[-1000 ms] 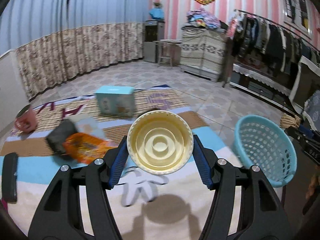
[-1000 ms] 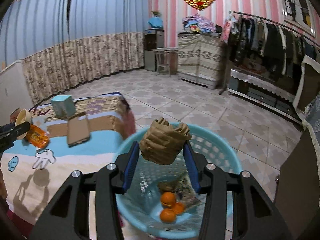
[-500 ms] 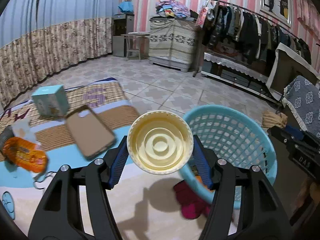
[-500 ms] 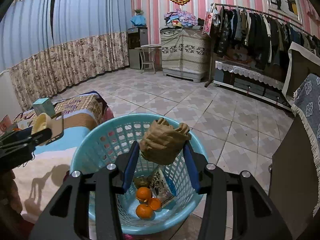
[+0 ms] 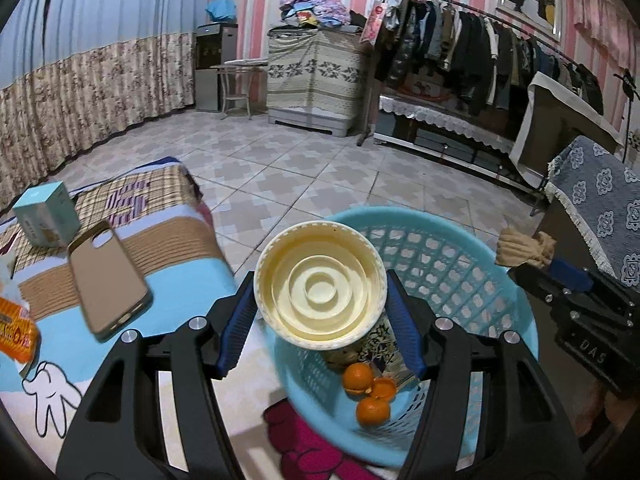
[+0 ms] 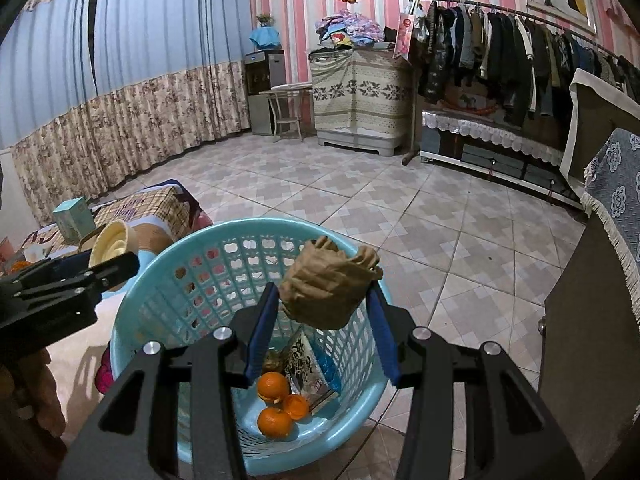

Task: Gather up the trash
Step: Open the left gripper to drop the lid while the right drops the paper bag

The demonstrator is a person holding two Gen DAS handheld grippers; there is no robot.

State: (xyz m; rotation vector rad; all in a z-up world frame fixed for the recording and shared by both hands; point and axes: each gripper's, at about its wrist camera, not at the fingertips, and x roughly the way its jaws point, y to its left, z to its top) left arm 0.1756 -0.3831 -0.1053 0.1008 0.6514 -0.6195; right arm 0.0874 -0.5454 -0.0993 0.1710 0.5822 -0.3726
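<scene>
My left gripper [image 5: 320,312] is shut on a cream plastic cup [image 5: 320,284], seen open end on, held over the near rim of the light blue basket [image 5: 500,304]. My right gripper [image 6: 322,324] is shut on a crumpled brown paper bag [image 6: 328,284] held above the same basket [image 6: 168,280]. The basket holds orange peels [image 6: 276,404] and a printed wrapper [image 6: 304,368]. The left gripper with the cup [image 6: 112,246] shows at the left of the right wrist view. The right gripper with the bag [image 5: 524,246] shows at the right of the left wrist view.
A bed with a cartoon blanket [image 5: 120,280] lies left of the basket. On it are a tan phone case [image 5: 108,280], a teal box [image 5: 46,214] and an orange snack packet [image 5: 16,336]. A dark cabinet [image 6: 592,320] stands right of the basket. Tiled floor lies beyond.
My left gripper swung right with the cup, from over the bed to over the basket's rim. My right gripper kept the paper bag above the basket and moved in over it.
</scene>
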